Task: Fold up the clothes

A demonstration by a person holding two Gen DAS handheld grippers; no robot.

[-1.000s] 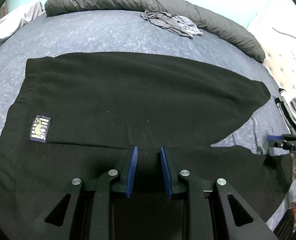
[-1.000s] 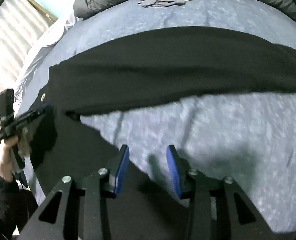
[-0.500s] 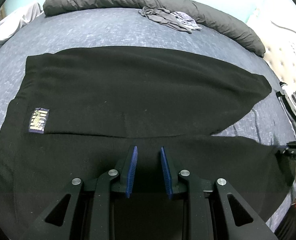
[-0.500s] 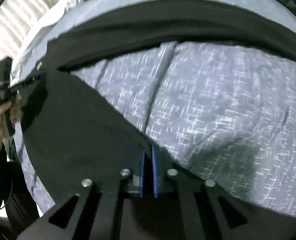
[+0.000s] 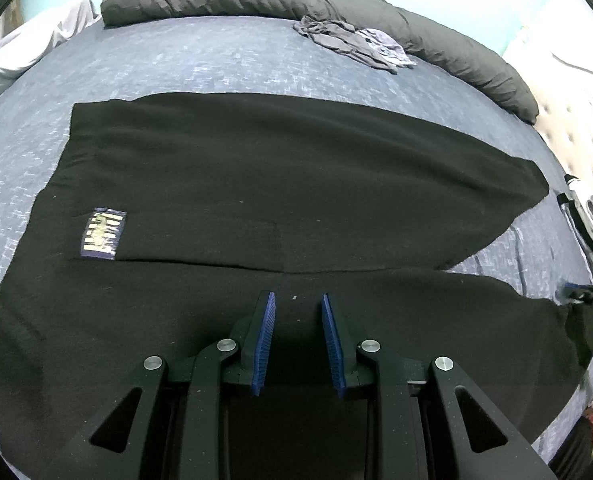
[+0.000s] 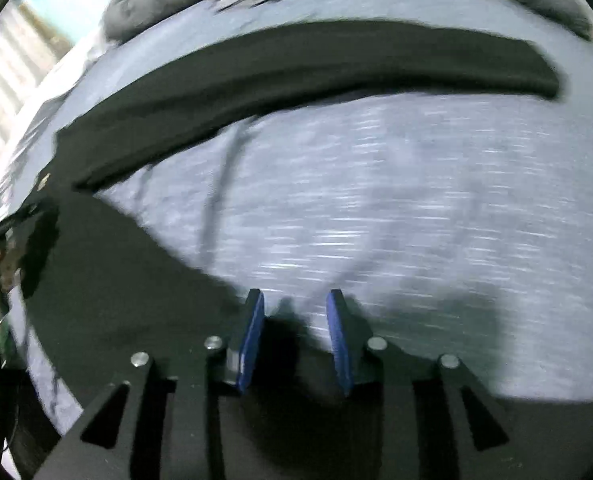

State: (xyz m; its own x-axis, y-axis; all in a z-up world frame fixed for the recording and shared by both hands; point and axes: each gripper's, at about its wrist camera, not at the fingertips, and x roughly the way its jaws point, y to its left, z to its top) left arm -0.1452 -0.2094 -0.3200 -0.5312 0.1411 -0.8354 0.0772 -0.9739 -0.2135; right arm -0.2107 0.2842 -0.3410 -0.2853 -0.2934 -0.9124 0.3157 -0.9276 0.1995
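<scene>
Across the near half of the blue-grey mottled bed (image 5: 224, 60), long black knit trousers (image 5: 280, 176) spread flat, waistband with its blue-and-gold woven label (image 5: 102, 234) toward the left edge, one leg angled toward the far right, the other along the near edge. Left gripper (image 5: 296, 308) low over the near leg, jaws moderately apart, nothing between them. Right gripper (image 6: 294, 300) by the near leg's end, jaws likewise apart and empty; view blurred. Probably between grasps in laying leg onto leg; next grasp needs a clean pinch on the hem. No containers seen; grey crumpled garments (image 5: 352, 42) loose near the far edge.
</scene>
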